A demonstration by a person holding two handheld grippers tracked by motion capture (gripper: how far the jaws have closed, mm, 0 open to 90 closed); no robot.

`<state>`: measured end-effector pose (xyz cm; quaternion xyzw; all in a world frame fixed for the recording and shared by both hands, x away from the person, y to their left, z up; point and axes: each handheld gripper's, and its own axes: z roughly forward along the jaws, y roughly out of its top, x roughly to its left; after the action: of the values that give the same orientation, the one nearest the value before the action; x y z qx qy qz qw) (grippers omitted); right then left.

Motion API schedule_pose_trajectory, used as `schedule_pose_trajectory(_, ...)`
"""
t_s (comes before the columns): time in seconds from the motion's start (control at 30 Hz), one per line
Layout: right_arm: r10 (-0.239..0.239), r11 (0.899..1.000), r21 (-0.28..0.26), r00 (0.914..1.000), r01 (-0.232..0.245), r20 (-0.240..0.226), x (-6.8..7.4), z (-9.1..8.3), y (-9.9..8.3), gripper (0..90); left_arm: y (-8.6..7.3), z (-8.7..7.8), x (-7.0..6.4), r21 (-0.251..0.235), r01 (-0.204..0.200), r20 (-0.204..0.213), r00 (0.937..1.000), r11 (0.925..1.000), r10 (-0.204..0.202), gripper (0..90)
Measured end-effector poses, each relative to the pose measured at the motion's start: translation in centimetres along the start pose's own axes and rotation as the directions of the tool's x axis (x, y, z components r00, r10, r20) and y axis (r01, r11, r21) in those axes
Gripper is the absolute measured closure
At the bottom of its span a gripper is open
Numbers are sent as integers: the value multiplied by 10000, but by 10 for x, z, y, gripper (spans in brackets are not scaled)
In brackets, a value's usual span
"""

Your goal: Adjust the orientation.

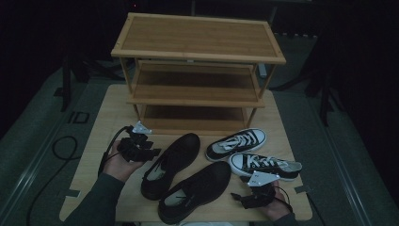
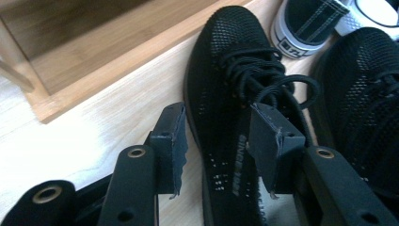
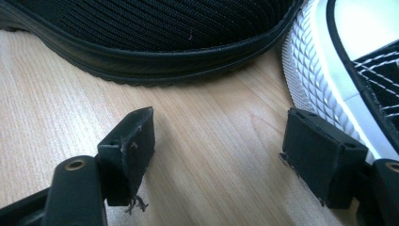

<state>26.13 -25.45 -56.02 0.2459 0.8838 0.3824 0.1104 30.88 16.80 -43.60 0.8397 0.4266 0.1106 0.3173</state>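
Note:
Two black mesh shoes lie side by side on the wooden table: the left one [image 1: 171, 162] [image 2: 235, 108] and the right one [image 1: 195, 190] [image 3: 155, 33]. Two black-and-white canvas sneakers [image 1: 236, 142] [image 1: 266, 165] lie to their right. My left gripper [image 1: 153, 151] [image 2: 216, 146] is open, its jaws straddling the left black shoe's side wall near the laces. My right gripper [image 1: 236, 197] [image 3: 219, 155] is open just above the table, between the right black shoe's toe and a sneaker's white toe cap [image 3: 329, 80], with nothing between its jaws.
A three-tier bamboo shoe rack [image 1: 197, 52] stands at the back of the table [image 1: 99, 136], its bottom shelf [image 2: 94, 61] close to the left gripper. A black cable [image 1: 66, 148] loops on the floor at left.

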Motion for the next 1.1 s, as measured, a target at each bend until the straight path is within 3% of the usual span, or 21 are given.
schedule_pose_trajectory(0.4, 0, 10000, 2, 10000, 0, 0, 0, 0, 0, 254, -1, 4, -10, 389, -329, 397, 9987, 9987, 314, 628)
schedule_pose_trajectory(0.63, 0, 10000, 1, 10000, 0, 0, 0, 0, 0, 254, -2, 11, -14, 749, -328, 599, 9978, 9967, 284, 713)
schedule_pose_trajectory(0.83, 1, 10000, 2, 10000, -1, 1, 0, 0, 0, 254, -2, 21, -15, 1146, -324, 565, 9981, 9929, 261, 785)
schedule_pose_trajectory(1.1, -1, 10000, 1, 10000, 1, 1, 0, 0, 0, 254, 0, 33, -17, 1496, -327, 253, 9993, 9882, 292, 785)
